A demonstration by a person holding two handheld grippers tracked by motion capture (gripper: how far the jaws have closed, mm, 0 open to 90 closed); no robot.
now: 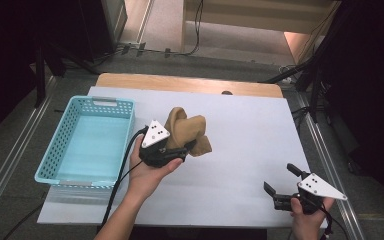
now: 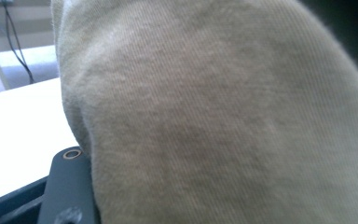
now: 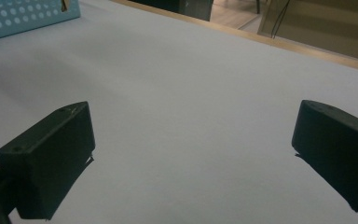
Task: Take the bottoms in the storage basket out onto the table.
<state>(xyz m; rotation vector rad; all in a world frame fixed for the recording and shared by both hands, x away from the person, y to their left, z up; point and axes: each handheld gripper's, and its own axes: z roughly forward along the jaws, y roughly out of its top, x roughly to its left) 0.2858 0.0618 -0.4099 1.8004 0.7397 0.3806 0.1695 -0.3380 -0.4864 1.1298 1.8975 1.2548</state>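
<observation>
Right gripper [image 1: 281, 185]: nearest me, at about five o'clock on the table [image 1: 260, 150]; I hold it low over the white sheet with its jaws spread wide and nothing between them.
Left gripper [image 1: 182, 150]: near the table's centre; my left hand [image 1: 147, 172] has it pinched tight on the brown cloth [image 1: 187, 130], which bunches up just past the jaws, at their one o'clock.
Cloth, close up: in the left gripper view its ribbed knit [image 2: 223, 112] sits right against the lens, so I judge the grip secure.
Basket [image 1: 60, 172]: turquoise, at nine o'clock of the cloth, just beside my left hand, nothing in it that I can see.
Progress: I read the pick-up as done and the cloth as raised, at least in part.
Left to do: I judge that I must carry it leftward over the basket rim and release it inside.
</observation>
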